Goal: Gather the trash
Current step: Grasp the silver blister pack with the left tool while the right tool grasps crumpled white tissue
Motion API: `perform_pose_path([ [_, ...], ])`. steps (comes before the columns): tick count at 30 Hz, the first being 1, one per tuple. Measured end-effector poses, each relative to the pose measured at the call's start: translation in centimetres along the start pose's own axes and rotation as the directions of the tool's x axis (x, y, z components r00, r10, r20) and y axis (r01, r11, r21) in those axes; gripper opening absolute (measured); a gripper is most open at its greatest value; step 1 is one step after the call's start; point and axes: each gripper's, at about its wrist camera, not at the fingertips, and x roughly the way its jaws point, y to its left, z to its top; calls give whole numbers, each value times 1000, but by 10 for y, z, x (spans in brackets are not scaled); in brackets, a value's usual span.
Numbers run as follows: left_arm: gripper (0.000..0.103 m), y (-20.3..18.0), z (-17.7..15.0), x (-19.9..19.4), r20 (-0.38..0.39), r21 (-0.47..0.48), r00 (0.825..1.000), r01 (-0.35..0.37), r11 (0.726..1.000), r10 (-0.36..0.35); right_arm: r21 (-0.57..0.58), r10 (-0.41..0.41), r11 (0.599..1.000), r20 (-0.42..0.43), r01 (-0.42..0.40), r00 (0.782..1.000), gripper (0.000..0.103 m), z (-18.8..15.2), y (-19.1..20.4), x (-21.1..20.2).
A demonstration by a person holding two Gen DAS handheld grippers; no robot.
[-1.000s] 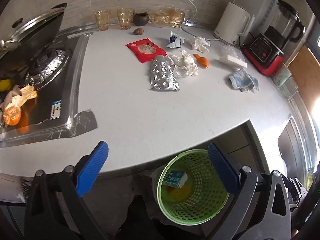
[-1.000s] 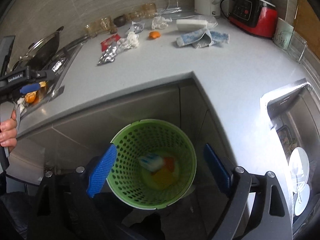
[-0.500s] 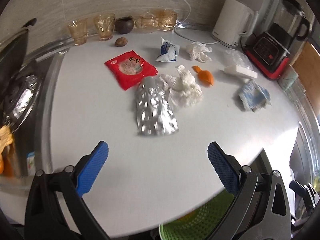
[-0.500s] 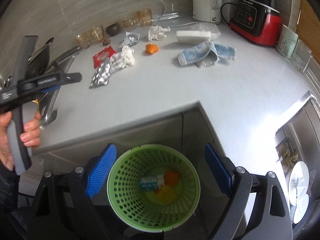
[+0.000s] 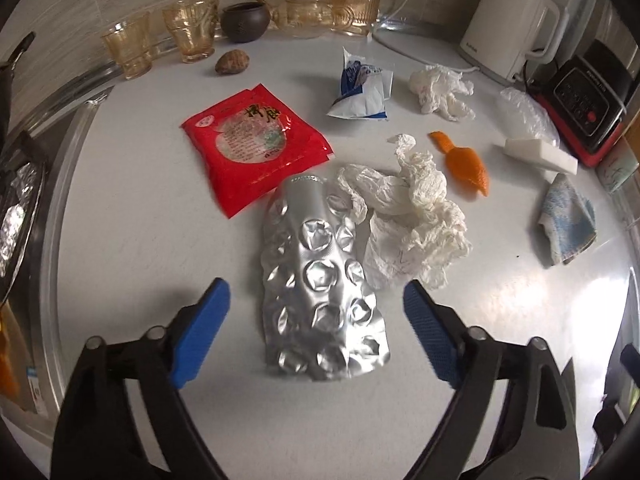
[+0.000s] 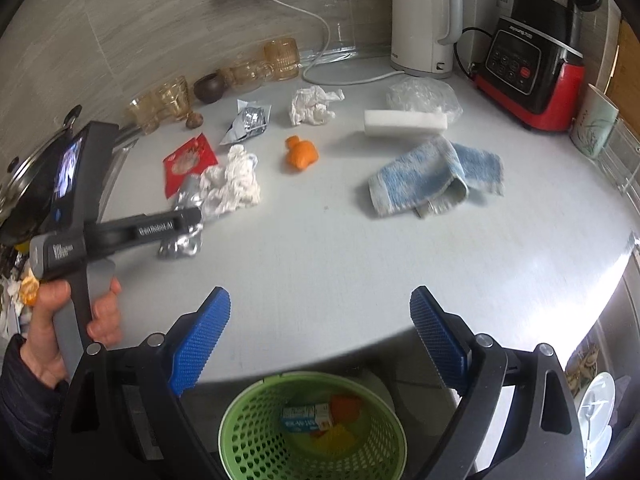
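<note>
A silver blister sheet [image 5: 320,284] lies on the white counter, its near end between the open blue pads of my left gripper [image 5: 316,336]. Beside it lie crumpled white tissue [image 5: 412,208], a red packet [image 5: 252,140], an orange peel [image 5: 466,162], a blue-white wrapper [image 5: 360,88] and another tissue [image 5: 440,88]. My right gripper [image 6: 320,340] is open and empty, hovering over the counter's front edge above the green basket [image 6: 256,436], which holds a small carton [image 6: 306,418] and orange scraps. The left gripper [image 6: 120,232] shows there over the blister sheet [image 6: 180,240].
Amber glasses [image 5: 192,32] and a dark cup [image 5: 244,20] line the back wall. A white kettle [image 6: 424,20], a red-black appliance [image 6: 532,60], a white block [image 6: 404,122] and a blue cloth [image 6: 432,176] sit on the right. A stove [image 5: 16,208] is at left.
My left gripper moved from above the basket forward over the counter, down to the blister sheet. My right gripper rose from over the basket toward the counter edge. Both stayed open.
</note>
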Motion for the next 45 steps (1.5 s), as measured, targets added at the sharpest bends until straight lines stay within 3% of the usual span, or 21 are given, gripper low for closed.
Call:
perform_pose_path([
  [5,72,1,3,13,-37,26,999,6,1000,-5,8,-2,1000,2,2,1000,91,15,2,12],
  [10,63,-1,3,13,-23,81,1000,6,997,-4,8,-4,1000,6,4,1000,91,30,5,25],
  [20,60,4,-4,8,-14,151,998,64,987,-62,-30,90,995,-18,-90,996,91,76,38,83],
  [26,60,7,-5,7,-10,168,996,84,982,-83,-84,83,993,-64,-88,995,89,98,69,131],
  [29,59,8,-6,6,-9,173,996,94,980,-94,-85,81,992,-102,-90,991,79,101,76,151],
  [32,58,10,-6,5,-9,170,994,111,979,-111,-85,83,992,-133,-94,988,62,100,78,163],
  [34,56,12,-6,5,-10,163,993,120,979,-120,-86,80,992,-131,-92,988,34,98,77,163],
  [35,55,13,-6,5,-11,158,992,126,979,-126,-84,89,991,-135,-101,987,29,98,77,163],
  [45,52,16,-6,-11,33,174,992,115,978,-123,-43,70,996,-79,-74,994,24,88,51,121],
])
